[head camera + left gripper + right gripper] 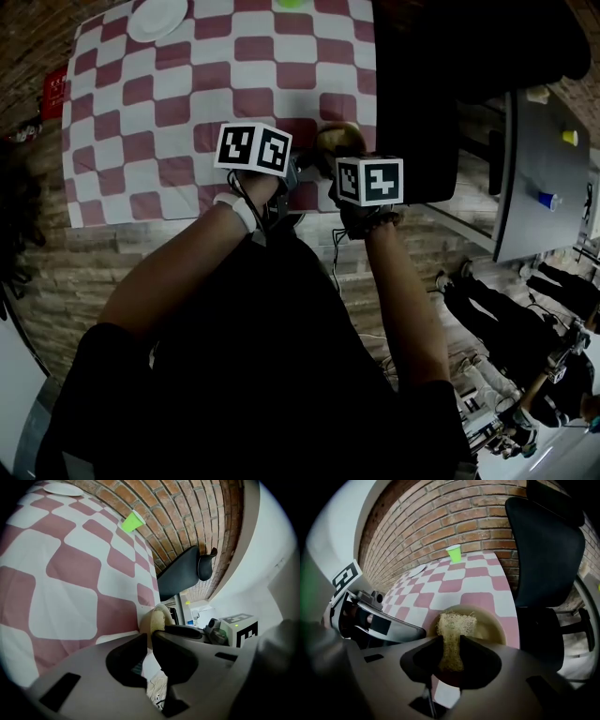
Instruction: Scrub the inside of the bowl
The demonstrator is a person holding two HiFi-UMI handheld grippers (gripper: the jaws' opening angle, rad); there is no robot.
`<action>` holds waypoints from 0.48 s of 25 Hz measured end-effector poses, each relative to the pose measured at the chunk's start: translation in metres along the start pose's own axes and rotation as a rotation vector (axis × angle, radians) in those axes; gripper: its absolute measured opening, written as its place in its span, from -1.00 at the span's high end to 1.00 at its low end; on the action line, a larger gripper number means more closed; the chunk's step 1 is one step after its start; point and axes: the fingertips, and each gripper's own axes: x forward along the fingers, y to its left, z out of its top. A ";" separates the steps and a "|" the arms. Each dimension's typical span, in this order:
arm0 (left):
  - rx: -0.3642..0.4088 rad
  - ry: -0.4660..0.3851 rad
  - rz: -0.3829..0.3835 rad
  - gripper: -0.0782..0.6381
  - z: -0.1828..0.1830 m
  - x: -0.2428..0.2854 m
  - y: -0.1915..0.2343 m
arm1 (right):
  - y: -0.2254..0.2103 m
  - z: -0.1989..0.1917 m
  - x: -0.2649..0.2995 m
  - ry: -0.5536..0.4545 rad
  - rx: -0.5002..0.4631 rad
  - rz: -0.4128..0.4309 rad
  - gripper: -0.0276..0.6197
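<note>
- No word, brand or number is legible.
- Left gripper's cube (253, 148) and right gripper's cube (369, 180) carry black-and-white square codes.
- Red card (53, 92) beside the checked tablecloth (169, 112): white print, unreadable.

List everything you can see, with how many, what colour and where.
Tablecloth: one, red and white checks, spread ahead.
Bowl: one, tan, tablecloth's near right edge.
Sponge: one, straw-coloured, inside the bowl.
Cups: three; green cup at the tablecloth's far edge, yellow cup and blue cup on the grey side table.
Plate: one, white, far left corner.
Chair: one, black, right of the tablecloth.
Left claw: one, grey, shut on the bowl's rim.
Right claw: one, grey, shut on the sponge.
</note>
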 end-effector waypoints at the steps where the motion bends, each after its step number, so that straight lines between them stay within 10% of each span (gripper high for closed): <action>1: 0.005 0.006 -0.001 0.65 0.001 0.000 0.000 | 0.000 -0.001 0.000 0.009 -0.013 0.001 0.52; 8: 0.046 0.000 0.004 0.65 0.008 0.002 -0.002 | -0.004 -0.012 0.005 0.162 -0.823 -0.219 0.52; 12: 0.071 -0.049 -0.018 0.65 0.017 -0.002 -0.011 | -0.002 -0.009 0.002 0.101 -0.597 -0.137 0.52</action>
